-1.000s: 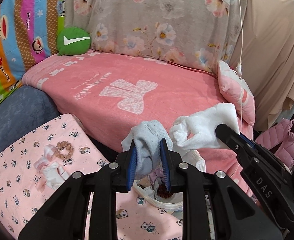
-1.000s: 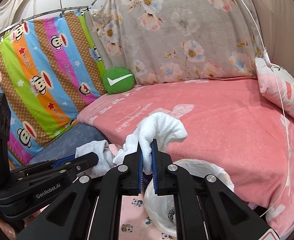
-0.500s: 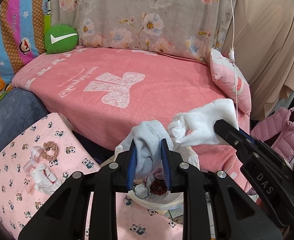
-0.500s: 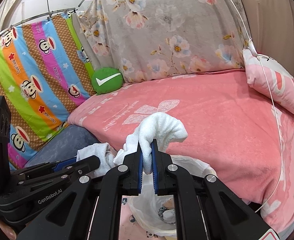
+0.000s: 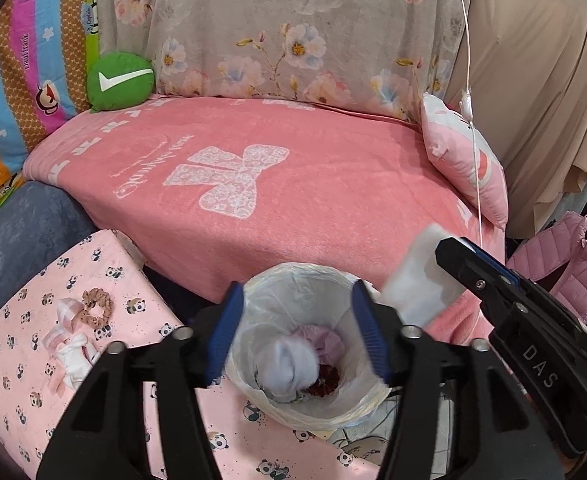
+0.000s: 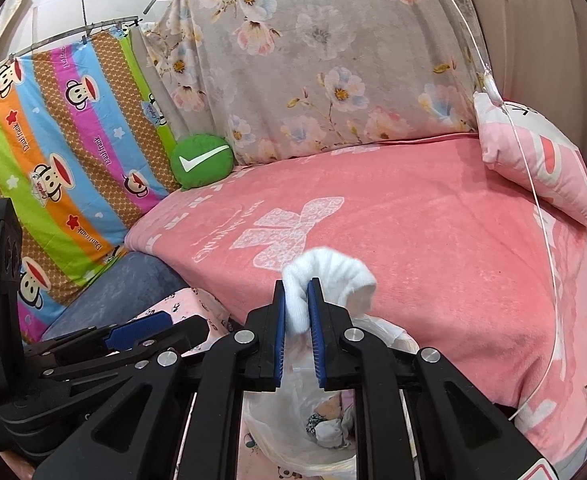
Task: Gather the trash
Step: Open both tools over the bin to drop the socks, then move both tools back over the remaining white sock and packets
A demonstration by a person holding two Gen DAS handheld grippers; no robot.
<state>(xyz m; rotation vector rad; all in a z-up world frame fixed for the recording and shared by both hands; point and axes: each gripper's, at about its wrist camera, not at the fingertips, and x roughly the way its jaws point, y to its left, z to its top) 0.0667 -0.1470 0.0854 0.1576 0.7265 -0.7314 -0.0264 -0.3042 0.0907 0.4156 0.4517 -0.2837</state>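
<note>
- Drop step: left gripper (image 5: 299, 330) has just been opening, empty; pale sock (image 5: 291, 364) lies in the lined bin (image 5: 357, 412).
- Right gripper (image 6: 296, 312), jaws just easing apart, pinches the white sock (image 6: 329, 280) at the bin's 12 o'clock; next, release fully.

The left gripper (image 5: 297, 328) points steeply downward, its jaws just opened wide with nothing between the blue pads (image 5: 367, 332). The right gripper (image 6: 297, 312) points down at a shallower slant from the right; its jaws have just eased slightly apart, yet the narrow gap still pinches a white sock (image 6: 329, 276) between both pads
</note>
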